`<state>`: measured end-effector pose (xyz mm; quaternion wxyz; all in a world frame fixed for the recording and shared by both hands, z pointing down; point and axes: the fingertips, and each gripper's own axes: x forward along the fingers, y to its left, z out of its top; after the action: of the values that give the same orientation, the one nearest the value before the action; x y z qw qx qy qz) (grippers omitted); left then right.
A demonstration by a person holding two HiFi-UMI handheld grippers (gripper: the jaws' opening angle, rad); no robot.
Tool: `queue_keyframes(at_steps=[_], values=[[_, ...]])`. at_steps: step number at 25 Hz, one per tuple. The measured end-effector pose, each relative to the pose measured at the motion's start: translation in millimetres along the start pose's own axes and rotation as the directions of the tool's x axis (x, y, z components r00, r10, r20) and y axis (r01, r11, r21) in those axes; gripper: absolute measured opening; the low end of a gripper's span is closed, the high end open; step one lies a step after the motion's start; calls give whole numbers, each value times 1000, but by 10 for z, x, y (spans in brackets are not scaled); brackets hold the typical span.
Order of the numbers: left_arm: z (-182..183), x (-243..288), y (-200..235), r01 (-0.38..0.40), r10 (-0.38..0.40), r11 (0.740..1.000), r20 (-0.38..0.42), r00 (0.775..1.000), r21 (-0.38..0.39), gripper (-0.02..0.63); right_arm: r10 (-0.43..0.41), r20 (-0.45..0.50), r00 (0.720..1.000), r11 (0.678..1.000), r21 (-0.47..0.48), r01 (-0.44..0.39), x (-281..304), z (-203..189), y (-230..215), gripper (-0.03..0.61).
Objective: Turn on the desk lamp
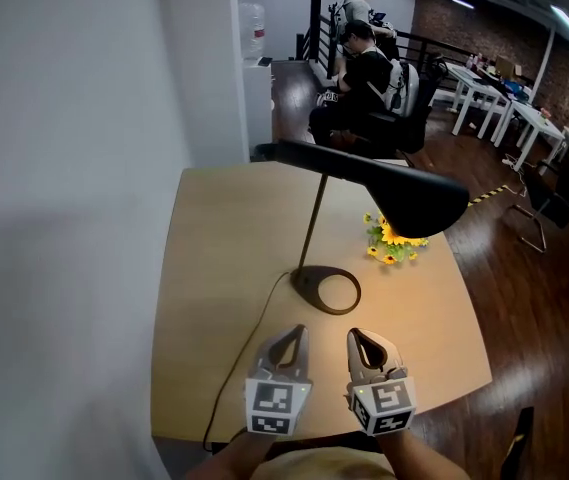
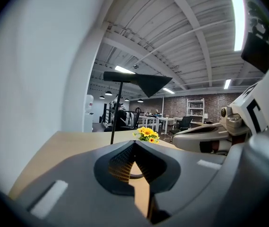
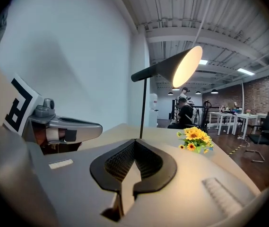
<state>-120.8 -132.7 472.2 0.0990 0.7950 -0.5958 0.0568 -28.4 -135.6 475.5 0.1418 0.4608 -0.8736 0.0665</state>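
A black desk lamp stands on the wooden table (image 1: 219,228), with a ring base (image 1: 326,289), a thin stem (image 1: 314,218) and a long dark shade (image 1: 404,193). In the right gripper view the shade's underside (image 3: 187,66) glows warm, and the light falls on the flowers. My left gripper (image 1: 291,333) and right gripper (image 1: 361,336) hover side by side just in front of the base, near the table's front edge. Both are shut with nothing between their jaws, as the left gripper (image 2: 134,143) and right gripper (image 3: 134,142) show in their own views.
A small bunch of yellow flowers (image 1: 394,240) lies right of the lamp. The lamp's cable (image 1: 252,340) runs from the base to the front left edge. A white wall (image 1: 64,218) borders the table's left. People sit at the back (image 1: 364,78); white desks stand far right.
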Motion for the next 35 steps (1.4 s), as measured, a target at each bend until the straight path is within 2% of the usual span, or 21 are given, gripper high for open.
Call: queue_keyframes(at_steps=[6,10,20,35], values=[[-91,209,101,12,-11,999,-19,1000,46,-6,8,-66,998,1000,-24,-9,191,-257,48,-2],[-132,378,227,6,-3,997,-35,999,76,-6,11,-63,998,1000,-27,-12,348,-270,41,-2],[-429,790,263,12,-2,996,-115,993,90,-6,-2,-123,992,1000,13,4,642,-503,-221,-2],[-1014,1327,419,24,10,992,-271,962,123,-6,54,-221,974,998,24,-50,869,-878,-289,-3]])
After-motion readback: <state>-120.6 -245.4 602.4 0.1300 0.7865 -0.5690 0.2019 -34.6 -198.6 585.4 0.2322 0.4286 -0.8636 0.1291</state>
